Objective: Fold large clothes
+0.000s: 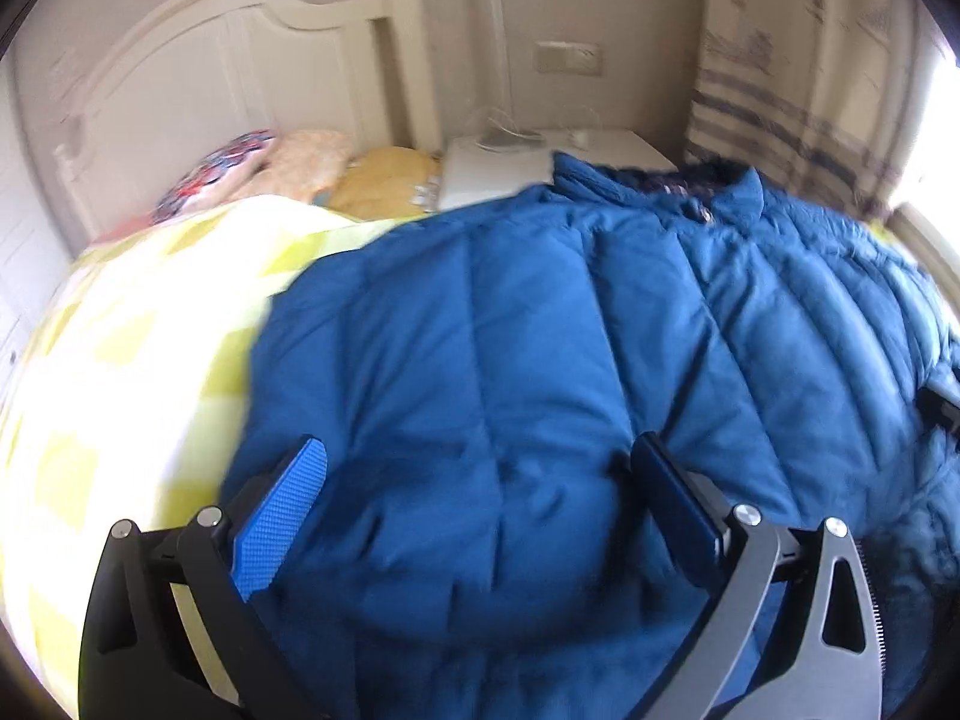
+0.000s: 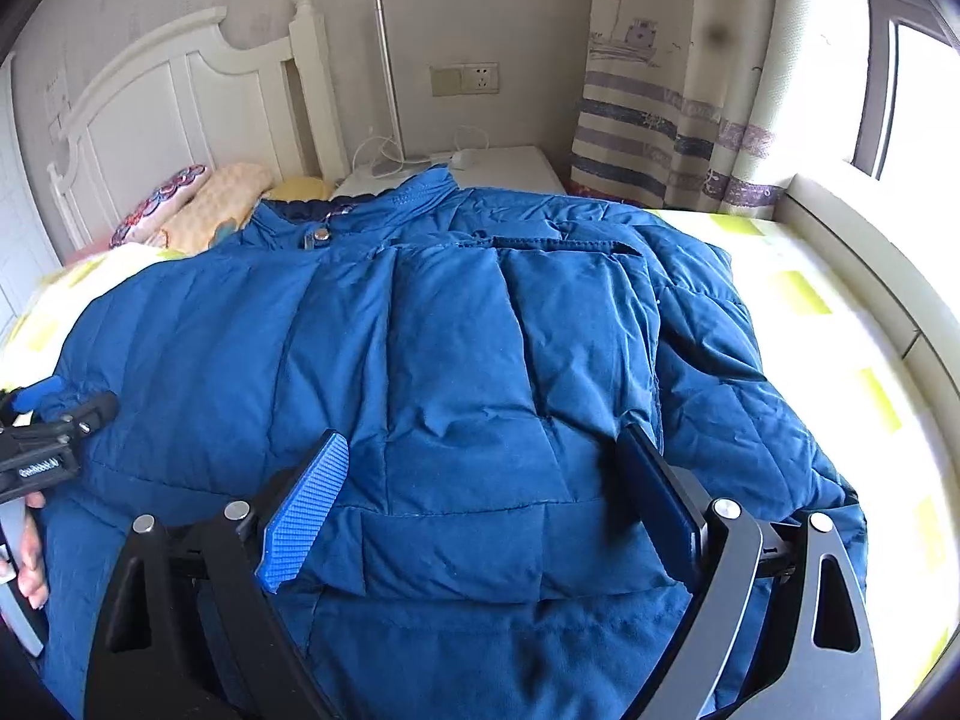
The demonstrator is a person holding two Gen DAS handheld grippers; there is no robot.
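Home bedroom: white headboard (image 2: 180, 102), pillows (image 2: 210, 204), patterned curtain (image 2: 690, 90).

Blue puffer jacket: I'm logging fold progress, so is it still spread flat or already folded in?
Partly folded. The blue puffer jacket has its side panels turned in over its middle, collar toward the headboard.

Left wrist view close above the blue jacket (image 1: 510, 360), angled down toward the headboard (image 1: 198, 78), right wrist view alongside, both sharing jacket, headboard, nightstand (image 2: 510, 165).
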